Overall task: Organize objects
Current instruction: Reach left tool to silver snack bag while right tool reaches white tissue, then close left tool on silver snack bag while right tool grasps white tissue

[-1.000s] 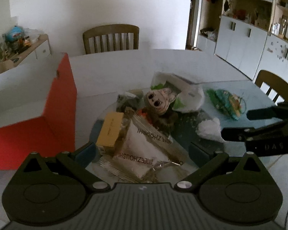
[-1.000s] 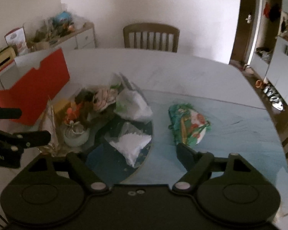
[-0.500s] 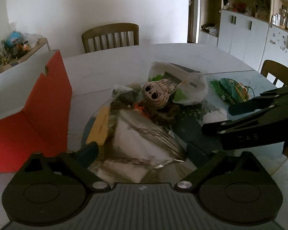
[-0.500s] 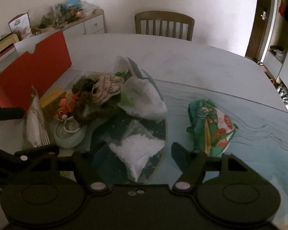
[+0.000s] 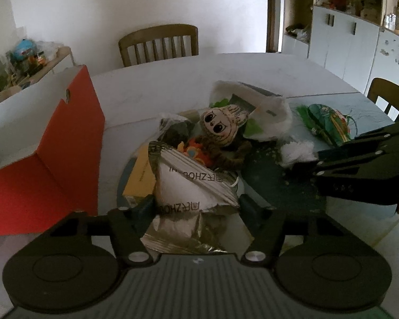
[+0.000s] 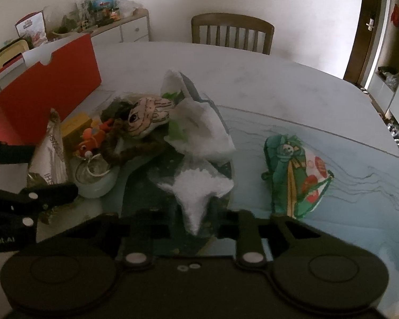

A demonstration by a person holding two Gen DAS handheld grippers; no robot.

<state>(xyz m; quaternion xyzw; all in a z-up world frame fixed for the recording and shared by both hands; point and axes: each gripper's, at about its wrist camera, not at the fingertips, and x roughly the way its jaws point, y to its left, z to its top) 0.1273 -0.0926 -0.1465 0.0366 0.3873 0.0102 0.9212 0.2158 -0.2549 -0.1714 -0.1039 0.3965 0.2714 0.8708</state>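
The red box [image 5: 48,159] stands open at the table's [image 5: 173,79] left edge; only white inner walls show, and whether anything lies in it cannot be told. On the dark round tray [image 6: 151,186] a heap is piled: a yellow carton [image 5: 138,178], an orange toy [image 6: 93,138], a doll [image 5: 223,125] with a drawn face, a crumpled white bag [image 6: 199,130] with green inside, and a pale bowl [image 6: 95,178] whose contents are hard to make out. The left gripper [image 5: 196,207] has just been closing and its fingers now clasp the foil packet [image 5: 191,186] at the tray's near left side; the packet's lower end is cut off behind the gripper body. The right gripper [image 6: 196,218] has likewise just been closing, and its fingers pinch the tail of the white pouch [image 6: 196,186] lying on the tray's near edge; the fingertips themselves are dark and blurred. A green printed bag [image 6: 295,175] lies apart on the table to the right. A chair [image 5: 159,43] stands beyond the table, with a cluttered sideboard [image 6: 114,24] on the left and white cupboards [image 5: 345,45] on the right.
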